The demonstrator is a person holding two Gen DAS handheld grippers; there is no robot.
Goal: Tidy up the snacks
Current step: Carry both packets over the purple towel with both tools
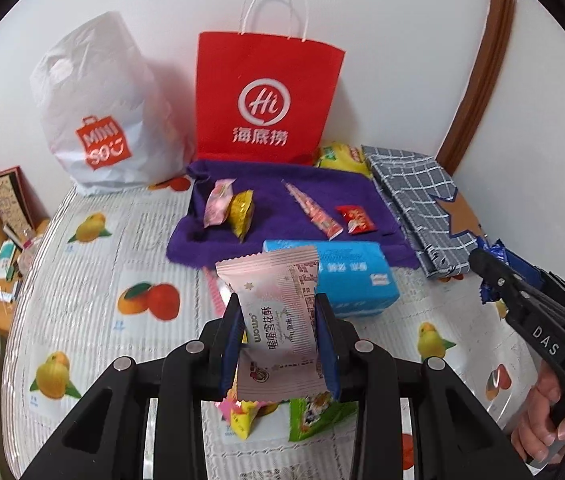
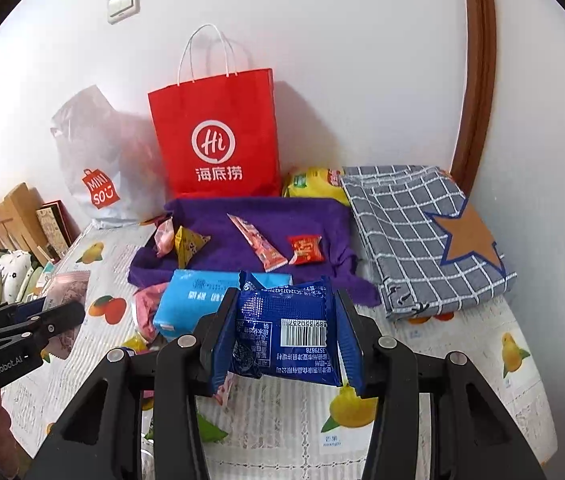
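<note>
Fruit-print tablecloth (image 1: 82, 280); pink packet (image 1: 278, 320) upright, lengthwise vertical

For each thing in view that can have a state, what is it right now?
Left hand-held gripper: shut on pink snack packet, lifted.
Right hand-held gripper: shut on blue snack packet, lifted.
Red paper bag: upright against the wall.
White plastic bag: standing, bulging.
Purple cloth: spread out, four snacks on it.
Checked cloth: folded.
Blue tissue pack: lying flat.
</note>
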